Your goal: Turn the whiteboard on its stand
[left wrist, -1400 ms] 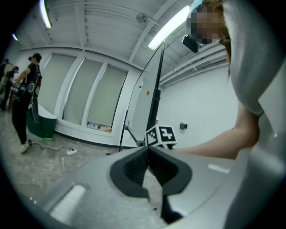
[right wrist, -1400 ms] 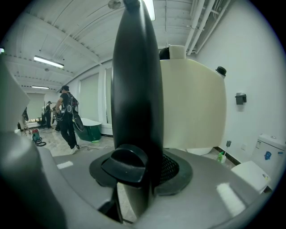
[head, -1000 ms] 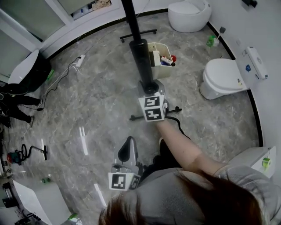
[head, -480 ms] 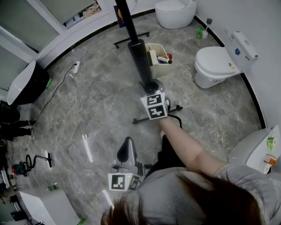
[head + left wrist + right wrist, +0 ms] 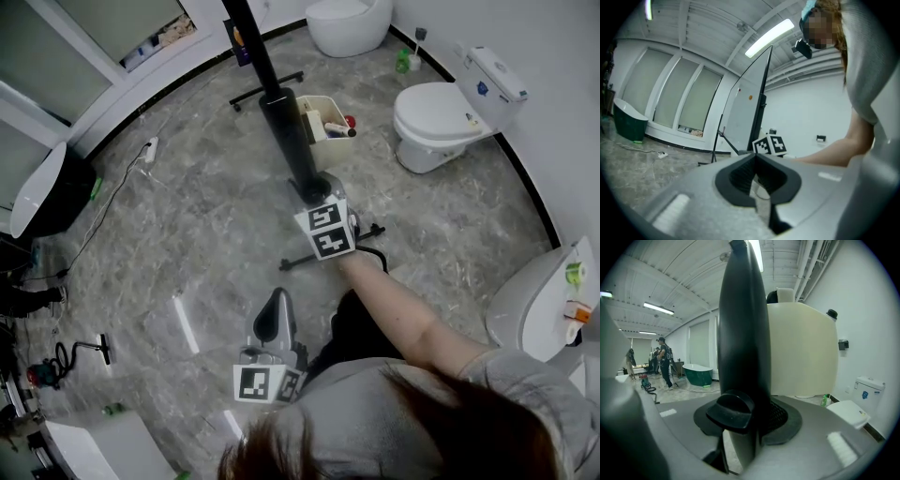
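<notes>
The whiteboard [image 5: 281, 127] shows edge-on from above as a long black frame on a wheeled stand [image 5: 309, 261]. My right gripper [image 5: 311, 190] is shut on the near end of that frame, arm stretched forward. In the right gripper view the black frame [image 5: 743, 324] stands upright between the jaws of the right gripper [image 5: 745, 411], which press on it. A cream marker tray [image 5: 323, 117] hangs beside the board. My left gripper [image 5: 272, 328] stays low near my body, jaws together and holding nothing. From the left gripper view [image 5: 754, 161] the whiteboard [image 5: 749, 110] stands ahead, tilted.
A white toilet [image 5: 441, 108] stands right of the board, another fixture [image 5: 539, 300] at the near right, and a white tub [image 5: 342, 23] at the back. A dark bathtub [image 5: 47, 192] and a power strip with cable [image 5: 145, 150] lie left. People [image 5: 663, 362] stand far off.
The head view has drifted, so the toilet and tub sit further up and left. The right gripper keeps its hold on the board's frame. The left gripper has barely moved.
</notes>
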`<action>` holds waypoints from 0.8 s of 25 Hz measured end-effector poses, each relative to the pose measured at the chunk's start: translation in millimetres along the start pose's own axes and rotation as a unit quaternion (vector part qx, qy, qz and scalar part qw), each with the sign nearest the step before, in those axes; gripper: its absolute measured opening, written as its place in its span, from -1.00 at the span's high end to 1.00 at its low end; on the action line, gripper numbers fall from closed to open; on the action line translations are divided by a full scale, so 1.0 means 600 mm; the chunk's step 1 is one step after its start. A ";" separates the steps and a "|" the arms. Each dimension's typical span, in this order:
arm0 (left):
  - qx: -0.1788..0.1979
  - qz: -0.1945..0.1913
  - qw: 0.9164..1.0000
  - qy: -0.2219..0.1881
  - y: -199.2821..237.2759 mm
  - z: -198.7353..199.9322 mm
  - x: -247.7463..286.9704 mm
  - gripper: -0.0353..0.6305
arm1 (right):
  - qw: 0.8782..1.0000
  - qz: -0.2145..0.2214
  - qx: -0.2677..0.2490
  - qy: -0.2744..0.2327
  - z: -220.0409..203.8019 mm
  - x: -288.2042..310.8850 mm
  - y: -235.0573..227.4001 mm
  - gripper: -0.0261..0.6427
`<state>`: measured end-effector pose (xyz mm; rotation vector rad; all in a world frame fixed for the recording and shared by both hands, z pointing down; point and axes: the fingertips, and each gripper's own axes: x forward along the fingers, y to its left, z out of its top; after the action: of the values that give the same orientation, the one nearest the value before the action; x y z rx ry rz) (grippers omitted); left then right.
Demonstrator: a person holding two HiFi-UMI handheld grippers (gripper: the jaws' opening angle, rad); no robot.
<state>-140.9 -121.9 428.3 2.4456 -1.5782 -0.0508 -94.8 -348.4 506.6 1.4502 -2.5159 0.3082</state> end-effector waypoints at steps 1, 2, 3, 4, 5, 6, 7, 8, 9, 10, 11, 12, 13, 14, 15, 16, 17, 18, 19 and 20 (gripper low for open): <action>0.003 0.000 1.000 -0.001 -0.004 0.003 -0.003 0.89 | 1.000 0.000 0.000 0.000 -0.002 -0.009 0.002 0.44; 0.005 0.001 1.000 -0.004 -0.007 0.005 -0.007 0.89 | 1.000 0.000 0.001 0.000 -0.004 -0.019 0.004 0.44; 0.007 0.003 1.000 -0.006 -0.011 0.005 -0.011 0.89 | 1.000 0.000 0.001 -0.001 -0.006 -0.030 0.007 0.44; 0.007 0.005 1.000 -0.007 -0.017 0.004 -0.014 0.89 | 1.000 0.000 0.001 -0.002 -0.008 -0.040 0.009 0.44; 0.008 0.006 1.000 -0.006 -0.024 0.003 -0.016 0.89 | 1.000 0.001 0.002 -0.004 -0.010 -0.049 0.010 0.44; 0.008 0.007 1.000 -0.006 -0.032 0.002 -0.018 0.89 | 1.000 0.002 0.002 -0.004 -0.012 -0.057 0.012 0.44; 0.006 0.008 1.000 -0.006 -0.042 0.002 -0.021 0.89 | 1.000 0.003 0.003 -0.005 -0.014 -0.065 0.014 0.43; 0.004 0.011 1.000 -0.006 -0.053 0.004 -0.025 0.89 | 1.000 0.003 0.002 -0.005 -0.017 -0.072 0.016 0.43; 0.001 0.013 1.000 -0.009 -0.065 0.006 -0.029 0.89 | 1.000 0.003 0.001 -0.005 -0.019 -0.078 0.018 0.43; 0.000 0.013 1.000 -0.014 -0.080 0.008 -0.034 0.89 | 1.000 0.004 0.000 -0.006 -0.021 -0.085 0.019 0.43; 0.001 0.013 1.000 -0.019 -0.094 0.007 -0.040 0.89 | 1.000 0.005 -0.001 -0.006 -0.023 -0.092 0.021 0.43; 0.003 0.016 1.000 -0.020 -0.106 0.002 -0.048 0.89 | 1.000 0.008 -0.001 -0.007 -0.025 -0.101 0.023 0.43; 0.003 0.022 1.000 -0.016 -0.115 -0.006 -0.057 0.89 | 1.000 0.009 -0.001 -0.009 -0.027 -0.111 0.024 0.42; 0.001 0.032 0.999 -0.011 -0.121 -0.013 -0.068 0.89 | 1.000 0.011 0.000 -0.011 -0.030 -0.120 0.026 0.42; -0.001 0.042 0.999 -0.009 -0.126 -0.018 -0.078 0.89 | 1.000 0.012 0.001 -0.012 -0.032 -0.128 0.027 0.42; 0.000 0.052 0.999 -0.008 -0.130 -0.022 -0.088 0.89 | 1.000 0.013 0.002 -0.012 -0.034 -0.136 0.028 0.42; 0.001 0.062 0.998 -0.009 -0.134 -0.024 -0.099 0.89 | 1.000 0.014 0.002 -0.011 -0.036 -0.143 0.029 0.42; 0.003 0.070 0.997 -0.010 -0.139 -0.026 -0.109 0.89 | 1.000 0.013 0.001 -0.010 -0.038 -0.150 0.030 0.42; 0.004 0.077 0.997 -0.012 -0.145 -0.028 -0.118 0.89 | 1.000 0.013 0.001 -0.009 -0.040 -0.157 0.032 0.42; 0.004 0.083 0.996 -0.016 -0.152 -0.030 -0.126 0.89 | 1.000 0.014 0.001 -0.009 -0.042 -0.163 0.034 0.41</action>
<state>-88.7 -14.6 419.2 2.3202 -1.7928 -0.0545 -62.6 -251.0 500.8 1.4258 -2.5519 0.3050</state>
